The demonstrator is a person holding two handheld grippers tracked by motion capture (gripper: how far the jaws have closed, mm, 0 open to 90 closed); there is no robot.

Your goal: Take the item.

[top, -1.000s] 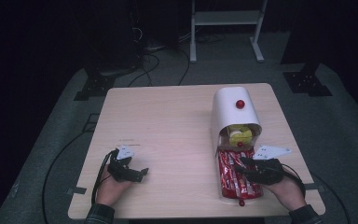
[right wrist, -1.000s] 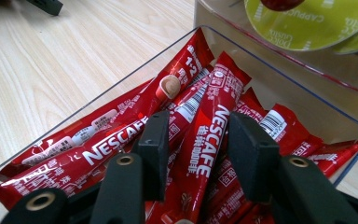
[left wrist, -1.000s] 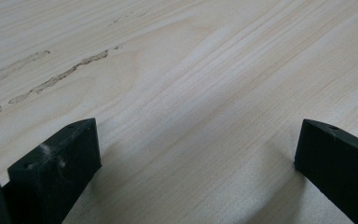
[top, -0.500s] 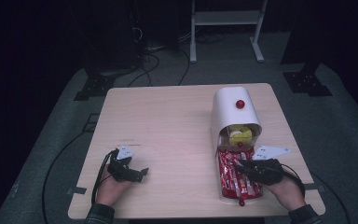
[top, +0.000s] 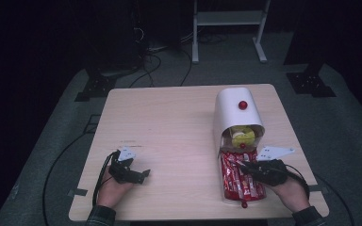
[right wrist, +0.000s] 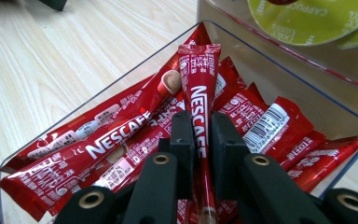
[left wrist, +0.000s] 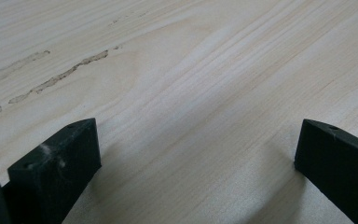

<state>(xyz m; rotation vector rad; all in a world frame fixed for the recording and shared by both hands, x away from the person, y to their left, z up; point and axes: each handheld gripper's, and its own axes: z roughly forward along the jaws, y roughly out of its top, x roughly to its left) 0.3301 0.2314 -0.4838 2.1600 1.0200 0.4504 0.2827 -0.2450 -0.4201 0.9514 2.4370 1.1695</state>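
Red coffee stick sachet [right wrist: 200, 100]: pinched at mid-length between the jaws of the right gripper [right wrist: 201, 140], which have just been closing onto it. It lies atop a heap of like sachets [right wrist: 98, 144] in the clear tray [right wrist: 307, 100] at the counter's [top: 169, 122] near right, before the white dispenser [top: 235, 110]. Judged light, thin, pliable and slick; the free end will likely droop, so a hold near the middle seems sound. Left gripper [left wrist: 196, 154]: jaws spread, holding nothing, over bare counter.
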